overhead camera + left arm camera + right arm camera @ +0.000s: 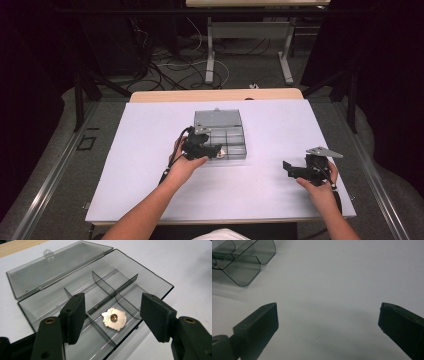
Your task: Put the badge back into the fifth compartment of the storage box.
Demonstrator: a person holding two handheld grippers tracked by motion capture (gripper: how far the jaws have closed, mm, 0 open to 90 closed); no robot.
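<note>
Left gripper view puts us right over the open smoky-grey compartment box, with our left tool spread wide and a small gold badge lying flat in a near compartment between the jaws. We judge the step in hand to be either the release of the badge into the box or the approach to pick it; we cannot tell which. A pick would call for lowering the jaws past the thin dividers and closing on the badge's edges without nudging the box. On the high view the box sits mid-surface, lid laid back toward the far edge. Our right tool hovers near the right edge, jaws wide and empty. The badge's face detail is too small to read, and the left hand hides the box's near left corner.
</note>
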